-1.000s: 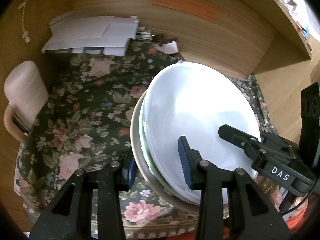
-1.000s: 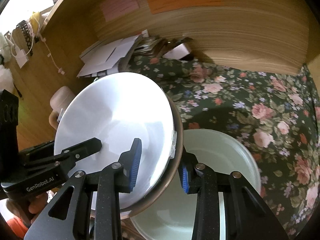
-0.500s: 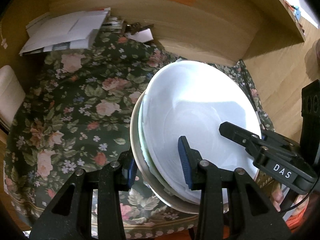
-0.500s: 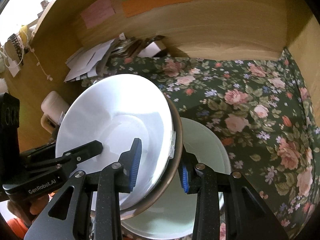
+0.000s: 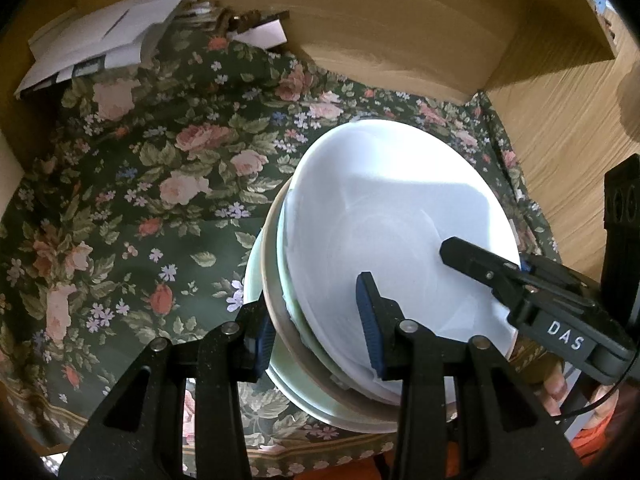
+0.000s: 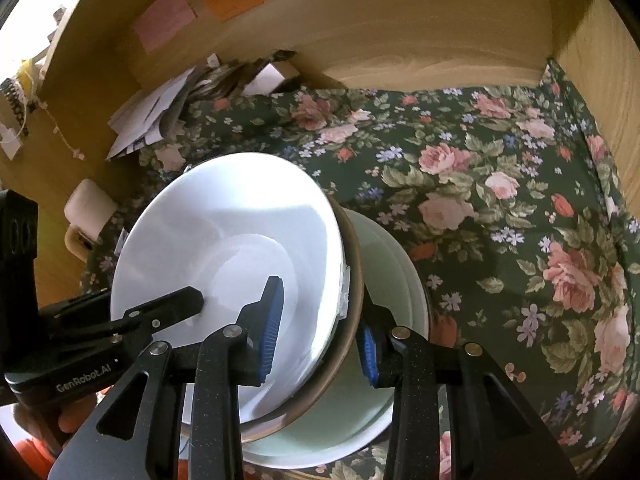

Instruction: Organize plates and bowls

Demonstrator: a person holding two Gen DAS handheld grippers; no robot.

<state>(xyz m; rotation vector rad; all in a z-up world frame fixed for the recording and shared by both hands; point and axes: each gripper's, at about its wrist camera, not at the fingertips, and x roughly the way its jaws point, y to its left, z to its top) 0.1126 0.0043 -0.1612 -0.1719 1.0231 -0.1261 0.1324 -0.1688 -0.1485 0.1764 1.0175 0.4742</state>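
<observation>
White capitals "DAS" stand on the black plastic body of the right gripper — left wrist view. "GenRobot.AI", in small pale letters, stands on the black plastic body of the left gripper — right wrist view.

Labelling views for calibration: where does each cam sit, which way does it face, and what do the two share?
Left wrist: sits on the left tongs, looks steeply down along them at the stack of white bowls clamped by its left rim; right tongs and fingertips enter lower right.
Right wrist: on the right tongs, looks down at the stack's right rim; left tongs enter lower left.
Shared: the stack, pale green plate, floral cloth, papers, wooden back wall.
</observation>
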